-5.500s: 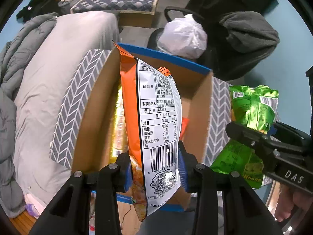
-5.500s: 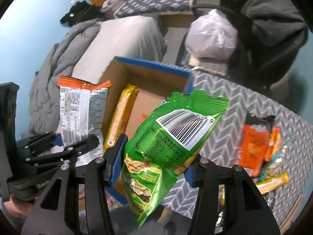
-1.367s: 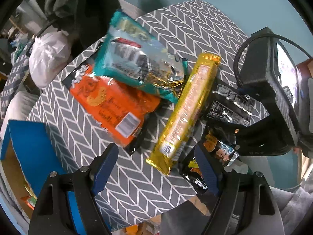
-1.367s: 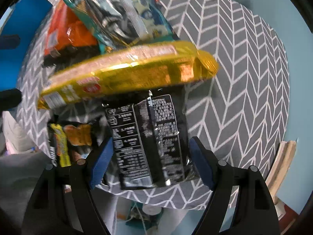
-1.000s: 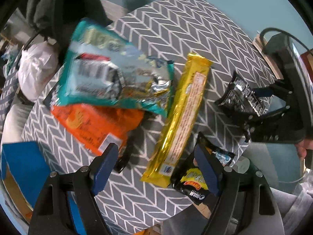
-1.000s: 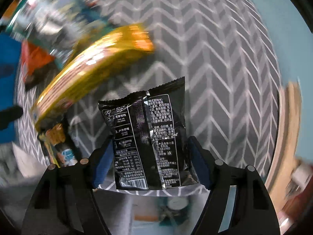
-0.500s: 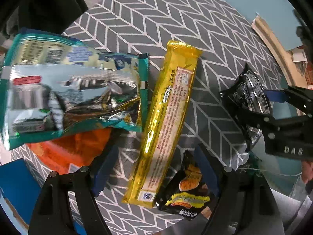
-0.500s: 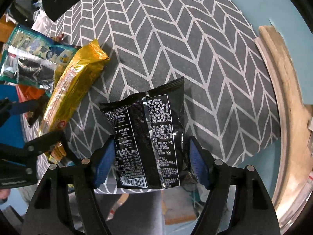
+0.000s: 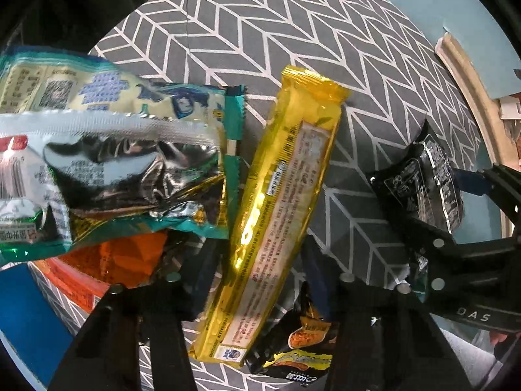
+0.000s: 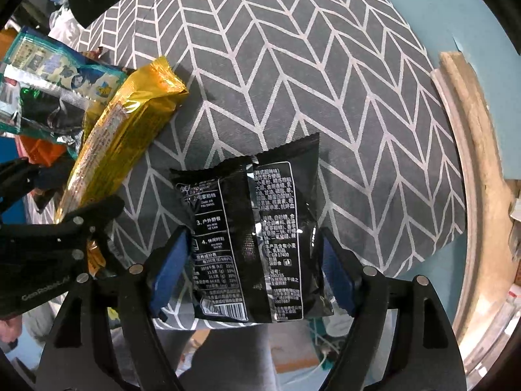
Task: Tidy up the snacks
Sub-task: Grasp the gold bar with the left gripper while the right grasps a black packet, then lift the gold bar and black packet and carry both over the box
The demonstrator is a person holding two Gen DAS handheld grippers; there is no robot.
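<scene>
since both grippers point down at the table (image 9: 325,32), the left gripper (image 9: 257,277), jaws just narrowing, seemingly pinches the gold bar (image 9: 276,202); the right gripper (image 10: 252,270) clamps the black pouch (image 10: 254,238) at the near edge.

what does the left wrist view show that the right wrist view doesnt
Only the left wrist view: a small black packet with orange print at the table edge, and the left tool closed around the long yellow foil packet, its jaws just having narrowed.

Only the right wrist view: the black foil pouch seen whole between the right tool pads.

Both: the grey chevron tablecloth, the teal bag, the orange bag.
</scene>
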